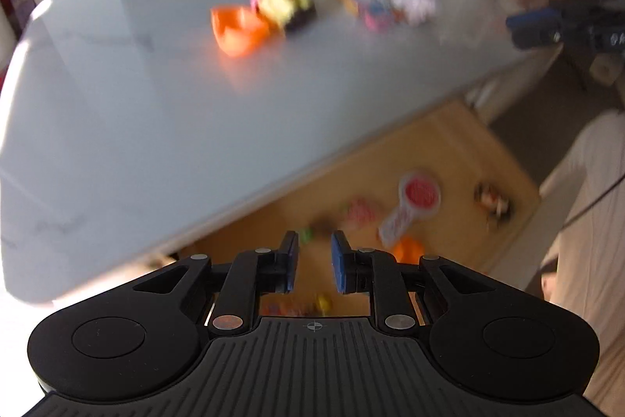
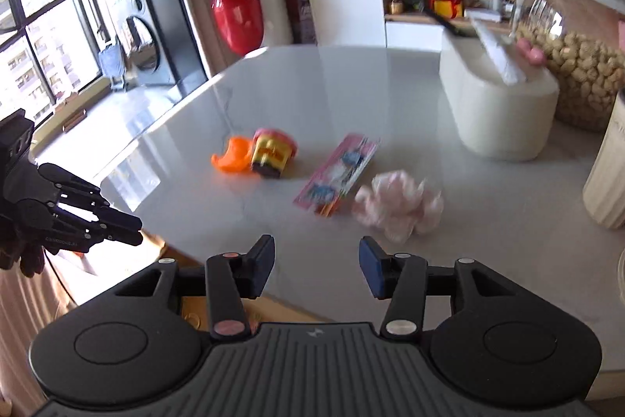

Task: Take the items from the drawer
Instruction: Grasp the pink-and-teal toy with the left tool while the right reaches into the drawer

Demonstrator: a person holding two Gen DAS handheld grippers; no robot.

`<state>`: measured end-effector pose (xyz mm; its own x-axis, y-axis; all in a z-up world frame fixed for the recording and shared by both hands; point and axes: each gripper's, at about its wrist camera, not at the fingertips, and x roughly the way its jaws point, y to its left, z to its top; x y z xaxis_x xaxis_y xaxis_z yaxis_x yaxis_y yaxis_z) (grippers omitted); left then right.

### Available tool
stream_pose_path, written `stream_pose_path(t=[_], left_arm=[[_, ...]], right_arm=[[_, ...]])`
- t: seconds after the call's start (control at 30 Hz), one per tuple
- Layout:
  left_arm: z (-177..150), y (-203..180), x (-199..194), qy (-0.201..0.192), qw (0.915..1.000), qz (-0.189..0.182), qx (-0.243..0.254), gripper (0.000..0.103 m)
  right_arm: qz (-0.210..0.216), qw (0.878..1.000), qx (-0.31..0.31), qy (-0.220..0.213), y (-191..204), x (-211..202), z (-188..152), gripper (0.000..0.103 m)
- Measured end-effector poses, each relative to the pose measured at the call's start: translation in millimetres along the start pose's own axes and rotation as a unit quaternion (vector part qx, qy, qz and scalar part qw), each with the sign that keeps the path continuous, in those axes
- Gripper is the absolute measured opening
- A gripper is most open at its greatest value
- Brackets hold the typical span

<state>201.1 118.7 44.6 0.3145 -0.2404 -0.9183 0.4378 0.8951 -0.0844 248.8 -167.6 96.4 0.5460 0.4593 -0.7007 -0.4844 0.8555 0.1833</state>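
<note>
In the blurred left wrist view my left gripper [image 1: 314, 262] is open and empty above the open wooden drawer [image 1: 461, 143]. In the drawer lie a red-and-white round-headed item [image 1: 414, 206], a pink item [image 1: 361, 212], an orange piece [image 1: 408, 249] and a small dark toy [image 1: 493, 203]. On the grey table [image 2: 351, 85] sit an orange piece [image 2: 232, 155], a yellow-and-pink tub [image 2: 273, 151], a pink flat packet [image 2: 338, 174] and a pink fluffy item [image 2: 398, 204]. My right gripper [image 2: 315, 268] hangs open over the table's near edge, nothing between its fingers.
A white container [image 2: 504, 108], a glass jar of nuts [image 2: 578, 57] and a cream ribbed canister [image 2: 609, 174] stand at the table's right. A black gripper body [image 2: 58, 210] shows at the left edge. Pale trousers [image 1: 586, 221] of a person are beside the drawer.
</note>
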Motion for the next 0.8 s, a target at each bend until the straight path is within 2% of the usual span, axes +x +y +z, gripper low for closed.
stream_pose_path(t=[0.1,0.17,0.27,0.33,0.4,0.5,0.53,0.63,0.8], left_arm=[[-19,-7,44,0.098,0.9951,-0.003,-0.001,0.023],[-25,-6,66,0.138,0.9902,-0.004,-0.024,0.023],[-28,3,90,0.174,0.9812,-0.016,-0.082,0.023],[-30,12,100,0.192,0.9741,-0.026,-0.117,0.024],[-30,19,105,0.199,0.9696,-0.017,-0.141,0.024],[-28,25,114,0.214,0.9642,-0.012,-0.156,0.027],[-28,27,118,0.221,0.9616,-0.014,-0.162,0.031],[-24,29,127,0.241,0.9518,-0.023,-0.189,0.031],[-17,22,139,0.261,0.9441,-0.012,-0.201,0.034]], right_arm=[[0.023,0.999,0.003,0.05,10,20,-28,0.048],[0.033,0.996,0.007,0.078,15,35,-46,0.048],[0.041,0.992,0.007,0.123,23,58,-72,0.048],[0.041,0.988,0.002,0.147,30,70,-87,0.048],[0.046,0.986,0.001,0.163,33,79,-97,0.048],[0.039,0.982,-0.012,0.185,38,88,-106,0.048],[0.034,0.982,-0.019,0.185,40,88,-107,0.048],[0.039,0.982,-0.013,0.184,35,88,-105,0.048],[0.038,0.984,-0.008,0.176,31,87,-102,0.048]])
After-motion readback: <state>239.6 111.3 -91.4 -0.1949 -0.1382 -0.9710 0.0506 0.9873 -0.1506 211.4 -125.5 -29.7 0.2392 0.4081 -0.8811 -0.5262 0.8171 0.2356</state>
